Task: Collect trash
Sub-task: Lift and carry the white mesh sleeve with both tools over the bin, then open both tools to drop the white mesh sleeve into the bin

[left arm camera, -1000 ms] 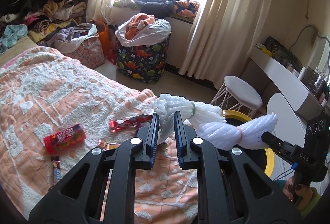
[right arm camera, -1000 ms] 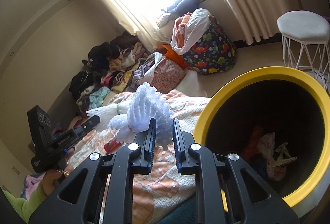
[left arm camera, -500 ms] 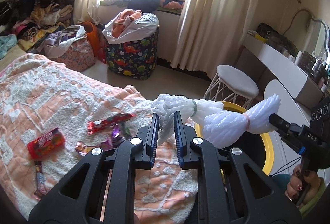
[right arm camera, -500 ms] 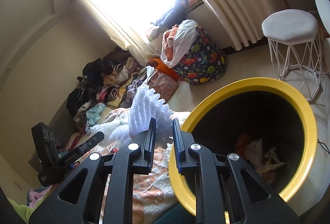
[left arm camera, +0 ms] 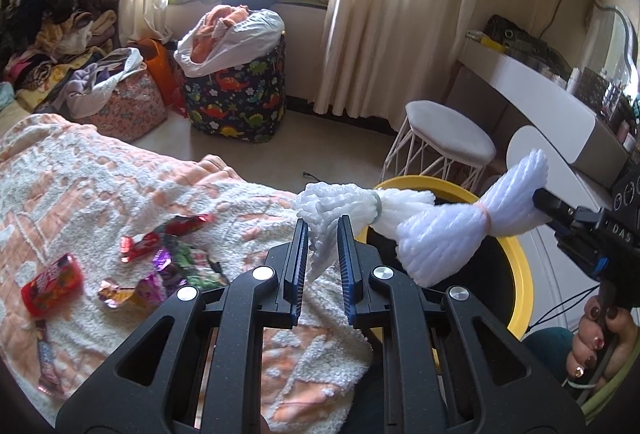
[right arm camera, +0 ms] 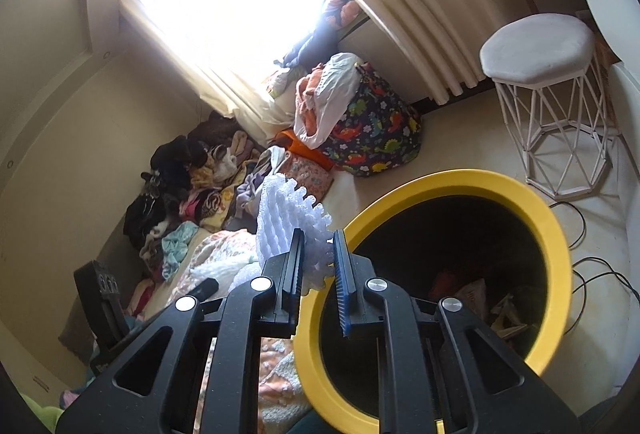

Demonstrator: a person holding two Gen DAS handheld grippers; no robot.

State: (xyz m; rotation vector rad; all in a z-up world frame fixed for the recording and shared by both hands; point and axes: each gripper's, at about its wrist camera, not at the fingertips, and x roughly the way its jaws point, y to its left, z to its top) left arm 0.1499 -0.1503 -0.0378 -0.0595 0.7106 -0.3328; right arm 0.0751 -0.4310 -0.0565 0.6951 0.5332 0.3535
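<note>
A long white foam net wrap [left arm camera: 404, 222], tied with two bands, hangs between my two grippers. My left gripper [left arm camera: 323, 234] is shut on its left end. My right gripper [right arm camera: 317, 254] is shut on its other end [right arm camera: 288, 222], which shows in the left wrist view [left arm camera: 538, 200] too. The wrap hangs over the near rim of a yellow-rimmed black bin [right arm camera: 460, 190] with trash inside; the bin also shows in the left wrist view [left arm camera: 516, 266]. Candy wrappers [left arm camera: 160, 254] and a red packet [left arm camera: 52, 284] lie on the bed blanket [left arm camera: 100, 186].
A white wire stool [left arm camera: 448, 142] stands behind the bin. A dinosaur-print laundry bag [left arm camera: 236, 98] and piles of clothes [left arm camera: 60, 46] sit by the window. A white dressing table [left arm camera: 560, 106] is on the right. Cables [right arm camera: 592, 234] lie on the floor by the bin.
Both grippers have carried the foam wrap to the right, away from the bed and over the bin's rim. The bin now looks larger and nearer in the right wrist view.
</note>
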